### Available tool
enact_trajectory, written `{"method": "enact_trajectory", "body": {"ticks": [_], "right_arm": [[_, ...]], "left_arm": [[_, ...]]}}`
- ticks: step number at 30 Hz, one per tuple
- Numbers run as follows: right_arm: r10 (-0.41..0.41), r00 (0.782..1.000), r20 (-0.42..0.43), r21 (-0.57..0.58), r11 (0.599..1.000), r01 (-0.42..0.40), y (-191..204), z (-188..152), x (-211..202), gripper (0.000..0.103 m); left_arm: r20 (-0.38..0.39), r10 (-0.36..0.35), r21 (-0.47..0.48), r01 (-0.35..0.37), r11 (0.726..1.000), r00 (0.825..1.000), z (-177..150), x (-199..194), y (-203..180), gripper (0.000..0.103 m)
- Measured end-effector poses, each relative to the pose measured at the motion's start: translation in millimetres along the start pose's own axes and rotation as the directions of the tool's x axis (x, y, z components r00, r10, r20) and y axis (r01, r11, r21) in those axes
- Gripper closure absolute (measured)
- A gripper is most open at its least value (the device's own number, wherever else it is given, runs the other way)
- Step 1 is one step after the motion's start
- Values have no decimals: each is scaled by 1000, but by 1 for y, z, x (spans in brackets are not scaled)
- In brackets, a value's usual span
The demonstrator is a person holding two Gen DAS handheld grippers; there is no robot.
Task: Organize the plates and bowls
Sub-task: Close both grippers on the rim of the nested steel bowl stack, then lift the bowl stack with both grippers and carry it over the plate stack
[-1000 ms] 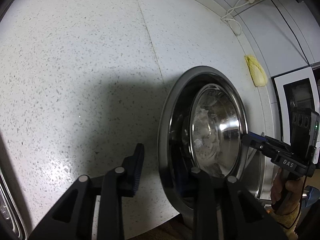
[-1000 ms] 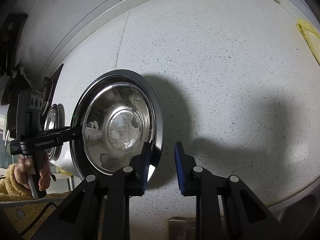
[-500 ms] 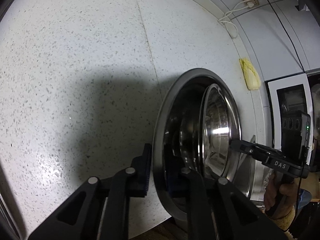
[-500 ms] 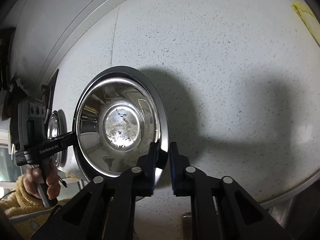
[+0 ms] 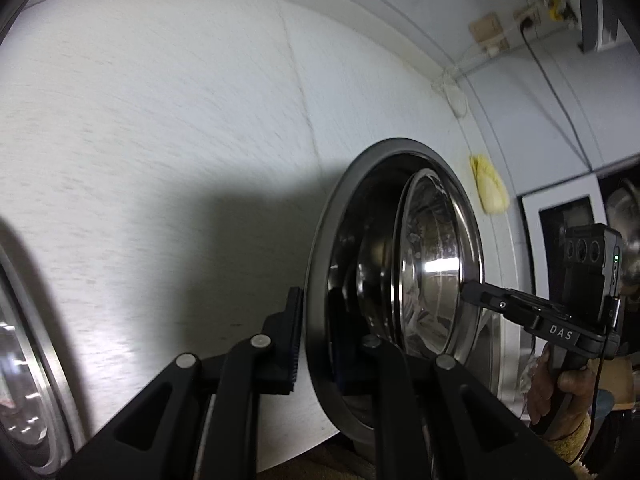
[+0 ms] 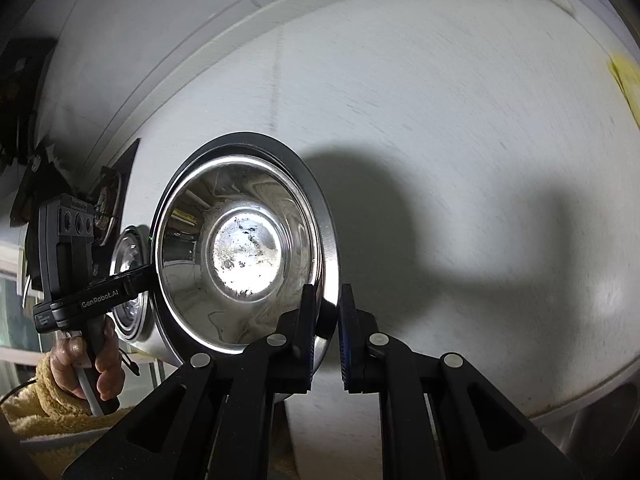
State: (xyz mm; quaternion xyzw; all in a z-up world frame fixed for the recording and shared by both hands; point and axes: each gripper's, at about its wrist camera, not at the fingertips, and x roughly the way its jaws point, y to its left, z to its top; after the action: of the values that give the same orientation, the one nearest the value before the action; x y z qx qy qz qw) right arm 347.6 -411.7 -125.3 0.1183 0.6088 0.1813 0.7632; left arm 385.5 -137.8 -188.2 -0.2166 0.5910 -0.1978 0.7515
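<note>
Together, left gripper (image 5: 316,344) and right gripper (image 6: 326,336) each clench opposite rims of the steel bowl (image 6: 240,256), held tilted above the speckled counter (image 6: 460,120). A yellow cloth (image 5: 490,188) lies far right near the wall; another steel dish (image 5: 24,360) sits left.

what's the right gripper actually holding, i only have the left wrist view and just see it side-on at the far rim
observer: The right wrist view shows the right gripper shut on the rim of the big steel bowl, with one finger inside the rim and one outside.
operator: ok and is anything loose inside the nested bowl
observer: Nothing loose shows. The smaller bowl faces that camera, and its flat bottom has only a bright mottled patch.
</note>
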Motion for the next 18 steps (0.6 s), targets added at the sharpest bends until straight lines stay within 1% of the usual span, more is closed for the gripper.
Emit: {"method": "enact_trajectory", "body": {"ticks": [4, 9, 12, 15, 18], "right_arm": [[38, 999, -11, -77, 996, -39, 42, 13, 8, 93], [109, 992, -58, -191, 974, -118, 108, 23, 33, 93], [145, 984, -107, -257, 952, -169, 150, 22, 55, 93], [173, 972, -159, -298, 930, -214, 180, 15, 76, 93], [185, 961, -207, -326, 913, -246, 208, 5, 99, 93]], "left_arm": [[61, 25, -69, -21, 997, 998, -4, -44, 36, 91], [135, 74, -166, -52, 985, 988, -24, -107, 94, 91], [164, 119, -229, -79, 970, 979, -42, -144, 132, 91], [186, 170, -297, -110, 949, 968, -61, -177, 171, 91], [190, 204, -346, -129, 929, 960, -74, -197, 203, 91]]}}
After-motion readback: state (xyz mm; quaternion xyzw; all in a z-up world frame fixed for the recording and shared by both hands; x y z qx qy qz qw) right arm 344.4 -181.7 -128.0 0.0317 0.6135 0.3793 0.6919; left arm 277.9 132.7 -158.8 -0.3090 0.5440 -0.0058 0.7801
